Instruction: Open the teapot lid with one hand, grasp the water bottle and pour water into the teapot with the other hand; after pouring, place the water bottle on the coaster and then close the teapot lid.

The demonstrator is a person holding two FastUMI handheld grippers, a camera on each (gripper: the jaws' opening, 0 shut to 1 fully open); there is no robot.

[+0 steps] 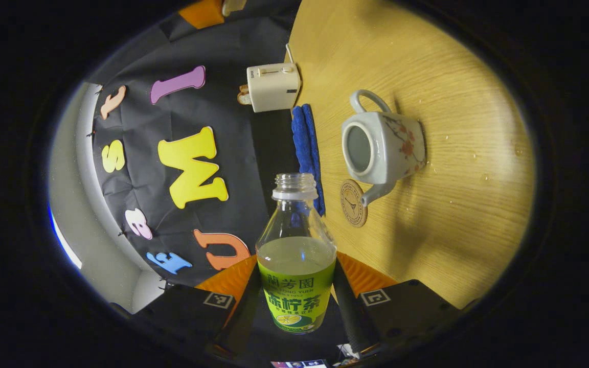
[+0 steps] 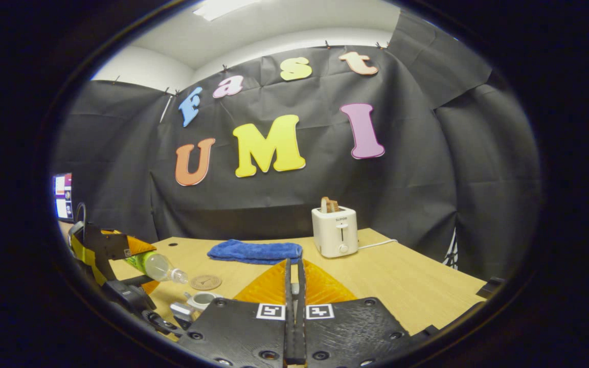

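Now we tilt the water bottle (image 1: 296, 255), gripped in our left claw (image 1: 297, 306) (uncapped mouth forward), toward the lidless teapot (image 1: 381, 145) ahead-right.

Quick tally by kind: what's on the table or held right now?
Teapot: 1
Water bottle: 1
Coaster: 1
Blue cloth: 1
Toaster: 1
Total: 5
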